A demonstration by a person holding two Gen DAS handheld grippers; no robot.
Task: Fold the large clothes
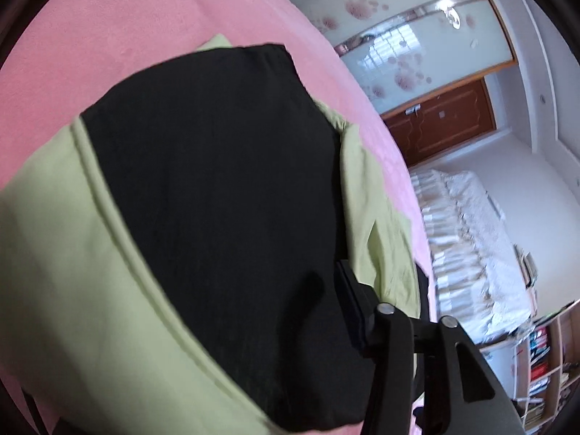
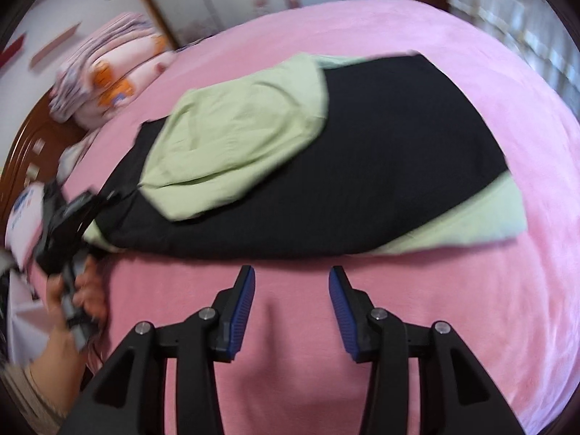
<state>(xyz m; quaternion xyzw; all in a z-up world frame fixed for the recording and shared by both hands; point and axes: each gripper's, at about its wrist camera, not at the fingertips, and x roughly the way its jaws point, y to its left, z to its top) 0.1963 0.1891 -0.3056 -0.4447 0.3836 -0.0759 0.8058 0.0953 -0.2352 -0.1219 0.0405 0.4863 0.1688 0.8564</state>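
both claws gape empty, right claw [image 2: 291, 311] over pink bedcover [image 2: 435, 290], left claw [image 2: 108, 199] beside black-and-green garment [image 2: 362, 166].

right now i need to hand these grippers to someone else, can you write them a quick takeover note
Right gripper: open, empty, over the pink bedspread just short of the garment's near edge.
Left gripper: at the garment's left end; grip unclear through blur.
Black and green garment: lying lengthwise on the bed, a green flap folded over the black.
Done: appears partly folded into a long band.
Left: probably fold it shorter and square the edges.
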